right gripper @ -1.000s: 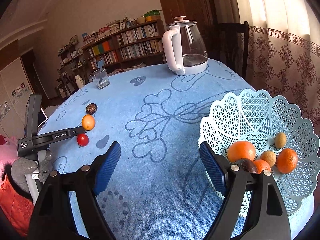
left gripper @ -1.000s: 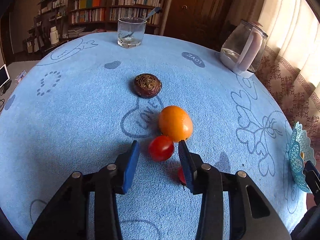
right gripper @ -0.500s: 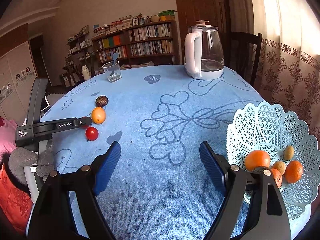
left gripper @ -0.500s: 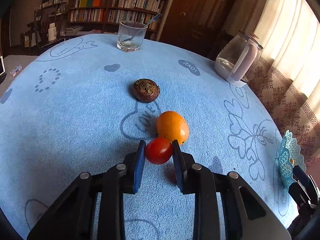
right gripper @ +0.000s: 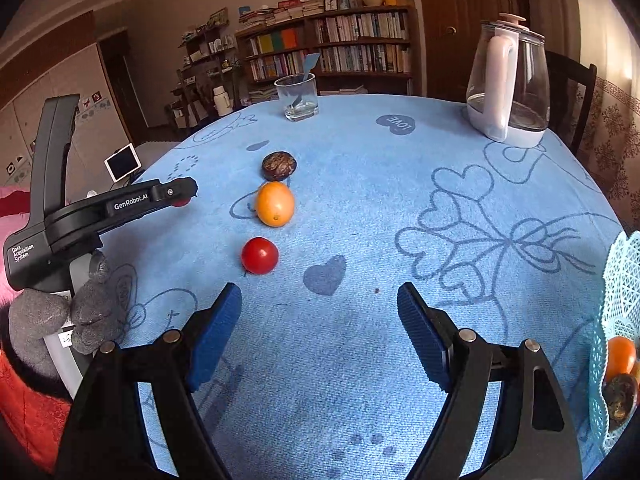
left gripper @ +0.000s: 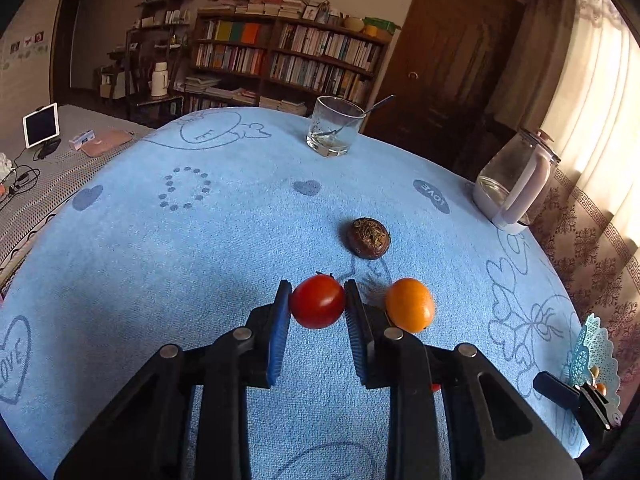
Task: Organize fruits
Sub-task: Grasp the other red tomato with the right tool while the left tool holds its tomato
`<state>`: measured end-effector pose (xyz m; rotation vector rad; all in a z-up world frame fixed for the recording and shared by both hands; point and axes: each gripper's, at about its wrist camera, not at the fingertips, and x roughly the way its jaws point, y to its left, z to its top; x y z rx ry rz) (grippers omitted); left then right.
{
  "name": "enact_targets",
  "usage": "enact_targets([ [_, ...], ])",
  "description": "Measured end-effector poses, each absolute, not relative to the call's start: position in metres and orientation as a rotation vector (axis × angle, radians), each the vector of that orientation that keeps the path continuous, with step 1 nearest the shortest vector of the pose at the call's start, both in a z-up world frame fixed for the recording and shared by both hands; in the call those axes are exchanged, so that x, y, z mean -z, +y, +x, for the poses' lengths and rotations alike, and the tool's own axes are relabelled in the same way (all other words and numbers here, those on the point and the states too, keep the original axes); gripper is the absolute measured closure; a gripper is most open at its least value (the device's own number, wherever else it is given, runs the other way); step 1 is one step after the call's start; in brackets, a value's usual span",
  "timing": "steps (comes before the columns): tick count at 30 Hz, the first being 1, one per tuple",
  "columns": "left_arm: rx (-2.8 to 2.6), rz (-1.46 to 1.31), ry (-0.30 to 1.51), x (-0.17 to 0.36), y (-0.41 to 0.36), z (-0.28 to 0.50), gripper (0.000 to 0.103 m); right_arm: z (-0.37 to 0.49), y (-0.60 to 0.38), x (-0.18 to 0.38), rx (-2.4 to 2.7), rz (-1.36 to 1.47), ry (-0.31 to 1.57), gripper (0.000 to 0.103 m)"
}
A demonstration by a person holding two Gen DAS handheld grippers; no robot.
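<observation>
**Left gripper** [left gripper: 316,294]: one. Jaws drawn in tight on a held tomato [left gripper: 317,308], one blue pad pressed against each flank. The fruit is clear of the cloth. Its dark stalk end faces away from the camera, toward the far fruits. It is near round, so its long axis cannot be told.

**Right gripper** [right gripper: 320,300]: one. Jaws wide apart, nothing between them, only bare tablecloth [right gripper: 360,360] below.

**Tomatoes:** two. The loose tomato [right gripper: 259,255] lies on the cloth just ahead of the right gripper's left finger.

**Orange fruit** [right gripper: 275,204]: one on the cloth, oval, just beyond the loose tomato. In the right wrist view its long axis runs away from the camera, with a small dimple at the near end.

**Dark wrinkled fruit** [right gripper: 279,166]: one on the cloth, squat, next beyond the orange fruit. The three loose fruits form a rough line.

**Basket** [right gripper: 620,280]: one, pale blue lattice, at the table's right edge. It shows one orange fruit and one dark fruit; the rest is cut off.

**Glass** [left gripper: 335,126]: one, with a spoon inside, at the far edge.

**Kettle** [left gripper: 516,184]: one, clear with a white handle, far right.
</observation>
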<state>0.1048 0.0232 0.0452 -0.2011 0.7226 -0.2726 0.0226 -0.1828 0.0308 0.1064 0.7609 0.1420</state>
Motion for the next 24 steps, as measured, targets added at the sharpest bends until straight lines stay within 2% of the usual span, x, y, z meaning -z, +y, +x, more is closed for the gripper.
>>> enact_targets([
  [13,0.241,-0.212,0.726,-0.044,0.027,0.106,0.076,0.083,-0.143,-0.006,-0.224,0.108,0.879,0.054],
  [17,0.236,-0.215,0.729,-0.043,0.028,0.106,0.076,0.092,-0.139,-0.003,-0.219,0.101,0.890,0.057],
  [22,0.237,-0.216,0.732,-0.042,0.028,0.106,0.076,0.093,-0.138,-0.003,-0.203,0.083,0.890,0.073],
  [24,0.237,-0.218,0.734,-0.042,0.028,0.106,0.076,0.090,-0.137,-0.004,-0.201,0.072,0.887,0.073],
])
